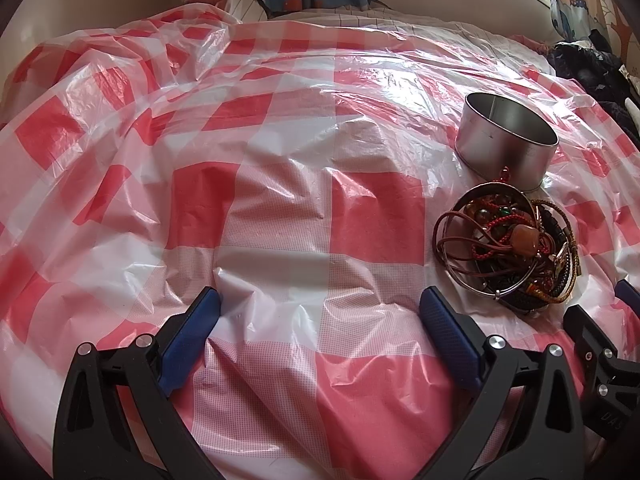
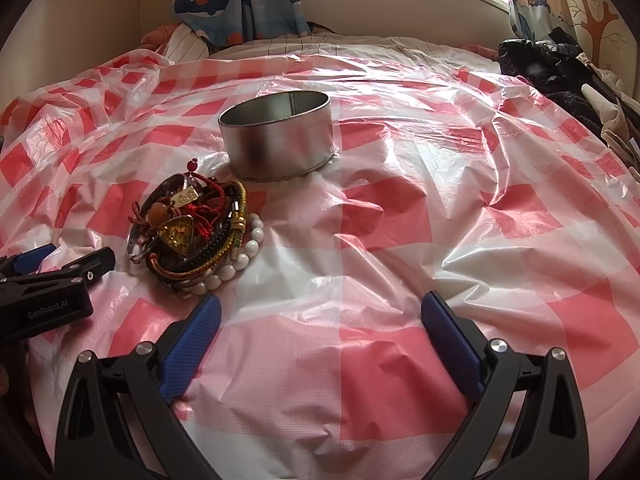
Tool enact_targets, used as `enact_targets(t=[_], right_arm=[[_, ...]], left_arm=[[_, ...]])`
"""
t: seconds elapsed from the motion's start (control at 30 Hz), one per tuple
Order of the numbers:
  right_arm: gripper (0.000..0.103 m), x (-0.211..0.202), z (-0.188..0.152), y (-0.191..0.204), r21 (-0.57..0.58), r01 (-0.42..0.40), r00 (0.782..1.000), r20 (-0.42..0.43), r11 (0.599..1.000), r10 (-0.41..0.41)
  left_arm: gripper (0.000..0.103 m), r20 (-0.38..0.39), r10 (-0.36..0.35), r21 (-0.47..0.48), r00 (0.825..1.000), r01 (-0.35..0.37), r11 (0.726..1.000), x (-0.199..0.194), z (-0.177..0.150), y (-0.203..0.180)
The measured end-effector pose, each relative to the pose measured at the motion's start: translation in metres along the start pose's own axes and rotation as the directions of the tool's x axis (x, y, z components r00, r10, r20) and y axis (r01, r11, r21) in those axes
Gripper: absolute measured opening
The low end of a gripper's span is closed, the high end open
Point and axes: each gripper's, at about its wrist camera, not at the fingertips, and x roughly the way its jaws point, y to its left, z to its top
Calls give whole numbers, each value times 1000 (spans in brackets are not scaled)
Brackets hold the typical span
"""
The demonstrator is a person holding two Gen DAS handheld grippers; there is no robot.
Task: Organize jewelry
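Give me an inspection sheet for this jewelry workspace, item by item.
Surface: red-and-white checked plastic sheet, wrinkled, over a bed.
Job's things: round metal tin, open, looks empty; jewelry pile in front of it, tangled cords, bangles and a white bead bracelet.
Clutter: dark clothing at the far right edge.
Grippers: left gripper and right gripper both open, holding nothing.
Cables: nothing seen.
Surroundings: whale-print curtain, bright window behind.

Left gripper [image 1: 320, 308] and right gripper [image 2: 320, 314] both gape wide, empty.
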Motion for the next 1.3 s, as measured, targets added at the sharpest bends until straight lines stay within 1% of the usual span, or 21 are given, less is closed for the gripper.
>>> enact_targets(t=[0.47, 0.57, 0.67, 0.8, 0.87, 1.0, 1.1, 1.17, 1.2, 1.23, 1.27, 1.3], right_arm=[[96, -1, 1, -1, 1, -2, 1000, 2, 1000, 2], [96, -2, 0, -2, 9, -16, 1000, 17, 1000, 16], [96, -7, 0, -4, 20, -38, 998, 50, 999, 37], [96, -8, 1, -2, 13, -38, 998, 48, 999, 37], [96, -8, 2, -2, 13, -39, 998, 46, 999, 38], [96, -8, 2, -3, 18, -44, 998, 38, 999, 43], [96, -6, 2, -3, 20, -44, 999, 25, 999, 44], [96, -5, 2, -3, 22, -46, 999, 20, 999, 46], [96, -5, 2, -3, 24, -48, 999, 18, 999, 48], [96, -5, 2, -4, 25, -49, 999, 17, 998, 49], [96, -5, 2, -4, 26, -50, 999, 16, 998, 50], [96, -5, 2, -4, 27, -51, 999, 15, 998, 51]], left_arm=[[96, 2, -3, -2, 1000, 3, 1000, -1, 0, 0], [96, 23, -4, -1, 1000, 4, 1000, -8, 1, 1], [96, 67, -18, 6, 998, 17, 1000, -18, 1, 0], [96, 132, -60, 34, 989, 56, 998, -29, 4, -7], [96, 151, -80, 62, 985, 72, 996, -31, 8, -15], [96, 170, -154, 115, 973, 136, 984, -37, 12, -30], [96, 167, -163, 163, 972, 136, 977, -35, 16, -44], [96, 157, -186, 174, 970, 158, 972, -31, 17, -48], [93, 144, -196, 175, 970, 170, 970, -28, 19, -49], [86, 128, -201, 172, 971, 178, 969, -23, 20, -48], [82, 107, -218, 169, 970, 198, 965, -19, 20, -49], [71, 87, -243, 164, 966, 227, 960, -15, 20, -48]])
